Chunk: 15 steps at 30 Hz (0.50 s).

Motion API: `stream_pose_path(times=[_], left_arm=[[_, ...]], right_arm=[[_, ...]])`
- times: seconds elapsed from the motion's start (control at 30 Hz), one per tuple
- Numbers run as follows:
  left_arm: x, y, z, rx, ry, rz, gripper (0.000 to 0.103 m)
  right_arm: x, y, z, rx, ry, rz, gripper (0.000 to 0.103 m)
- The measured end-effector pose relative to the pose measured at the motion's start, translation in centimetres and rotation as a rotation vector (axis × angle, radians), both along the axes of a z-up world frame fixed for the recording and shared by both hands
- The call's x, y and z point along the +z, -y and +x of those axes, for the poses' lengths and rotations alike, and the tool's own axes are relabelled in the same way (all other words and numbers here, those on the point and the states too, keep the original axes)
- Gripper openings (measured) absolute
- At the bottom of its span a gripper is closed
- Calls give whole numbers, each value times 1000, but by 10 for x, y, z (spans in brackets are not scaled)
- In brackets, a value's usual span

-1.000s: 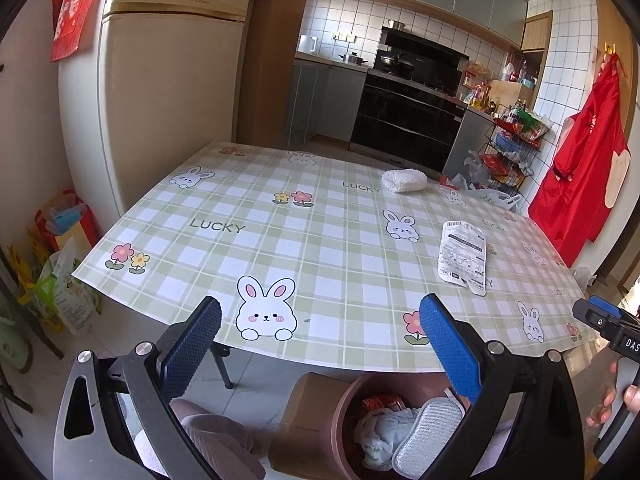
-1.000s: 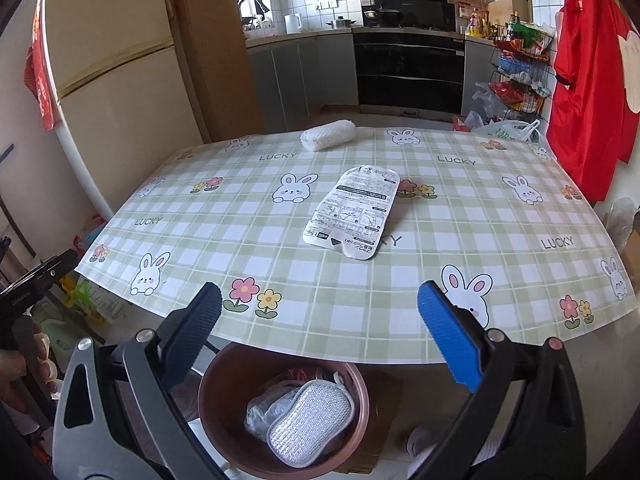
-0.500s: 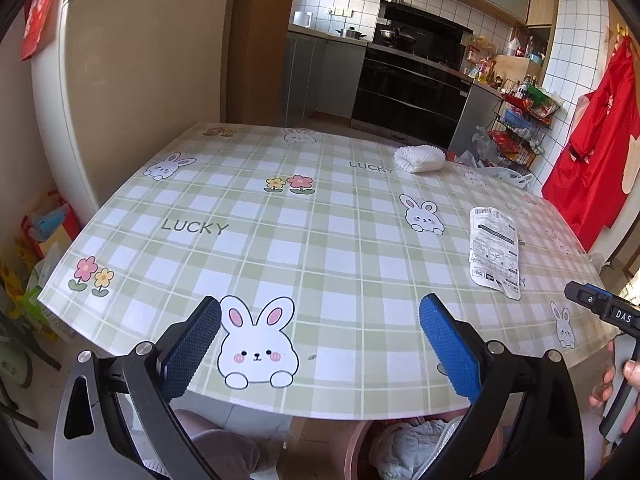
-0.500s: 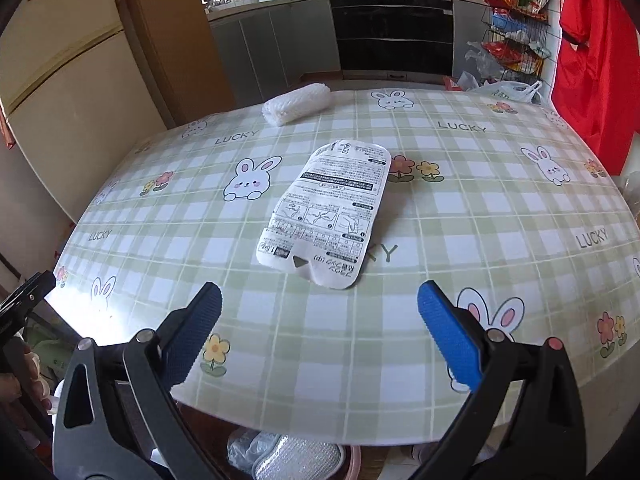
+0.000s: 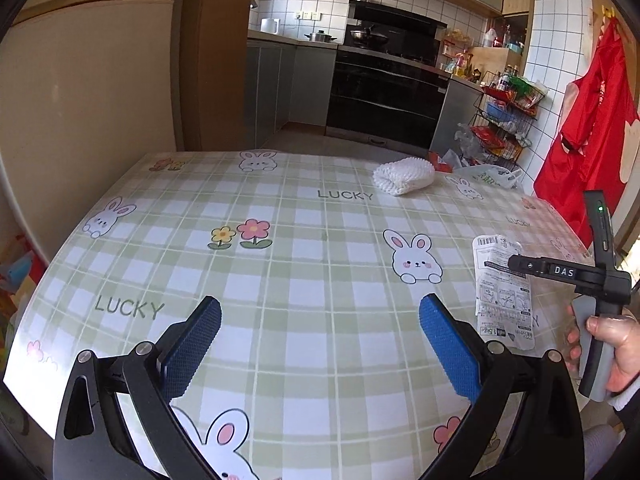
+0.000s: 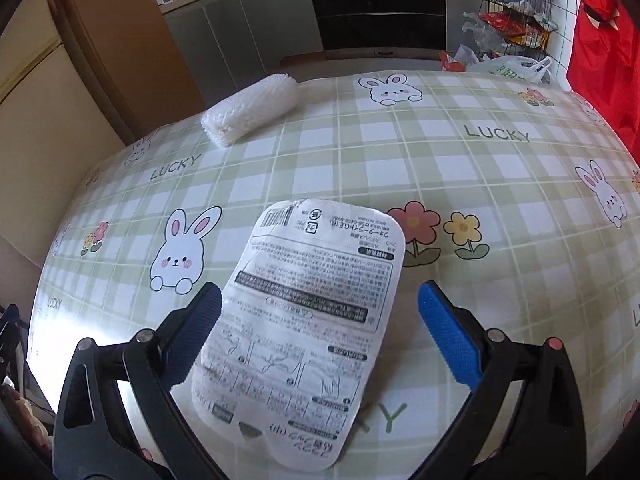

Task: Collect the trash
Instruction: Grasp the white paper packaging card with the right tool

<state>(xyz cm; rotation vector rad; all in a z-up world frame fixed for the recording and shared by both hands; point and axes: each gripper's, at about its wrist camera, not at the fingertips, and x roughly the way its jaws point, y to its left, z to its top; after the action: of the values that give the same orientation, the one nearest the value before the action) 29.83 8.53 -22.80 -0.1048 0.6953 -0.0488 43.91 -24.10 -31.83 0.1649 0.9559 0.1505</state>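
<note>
White printed wrapper lay flat on bench: light, floppy, slick; best pinched at near edge. Right gripper gaped wide astride it; left gripper gaped too, empty.

Each gripper is a black frame with triangular cut-outs, silver screw heads and two fingers faced with blue, dimpled pads. On the right gripper one screw, at the frame's lower right, is red. At the left view's right edge, its black bar reads "DAS", a green light glows above, and a hand wraps a grey handle.
</note>
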Motion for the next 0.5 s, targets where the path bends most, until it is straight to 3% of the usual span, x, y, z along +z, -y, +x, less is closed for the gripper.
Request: stream_pose_path(times=[0.23, 0.37, 0.43, 0.5], left_arm=[[-1, 14, 32, -49, 19, 32, 97], [-4, 24, 43, -78, 14, 25, 97], [-7, 32, 47, -112, 6, 17, 97], [-9, 40, 52, -142, -5, 18, 97]], right_arm=[[-25, 15, 32, -67, -94, 77, 98], [-25, 12, 34, -55, -85, 68, 97], [-24, 12, 32, -44, -79, 73, 92], [-22, 12, 30, -9, -71, 107, 74]])
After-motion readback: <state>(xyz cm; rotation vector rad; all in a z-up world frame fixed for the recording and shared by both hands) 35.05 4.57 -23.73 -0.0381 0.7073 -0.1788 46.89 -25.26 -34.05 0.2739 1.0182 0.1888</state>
